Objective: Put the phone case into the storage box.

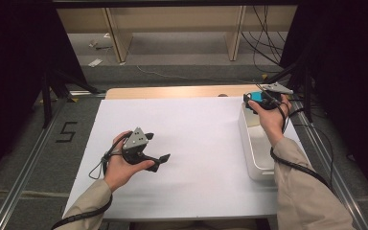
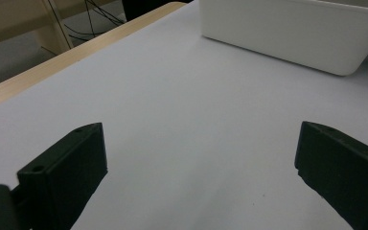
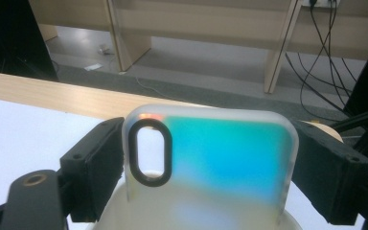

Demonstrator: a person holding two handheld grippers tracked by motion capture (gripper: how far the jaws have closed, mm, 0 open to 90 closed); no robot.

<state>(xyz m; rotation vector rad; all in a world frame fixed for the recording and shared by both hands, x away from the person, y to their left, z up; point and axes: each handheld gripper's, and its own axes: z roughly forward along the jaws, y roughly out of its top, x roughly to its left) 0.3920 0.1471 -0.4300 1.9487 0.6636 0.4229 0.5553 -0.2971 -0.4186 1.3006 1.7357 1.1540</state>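
White table (image 1: 182, 143): phone case (image 3: 211, 163) pinched between right jaws, left jaws spread

Grey floor (image 1: 182, 48), pale wooden shelving legs (image 1: 116, 38), dark surroundings, trailing cables (image 1: 263, 43)

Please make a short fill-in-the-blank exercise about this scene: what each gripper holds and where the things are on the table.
1. The right gripper is shut on a blue-green phone ____.
2. The jaws of the left gripper stand ____, with nothing between them.
3. The white bin stands at the ____ edge of the table, as the high view shows it.
4. The right gripper holds its object above the white ____.

Missing words: case; open; right; bin
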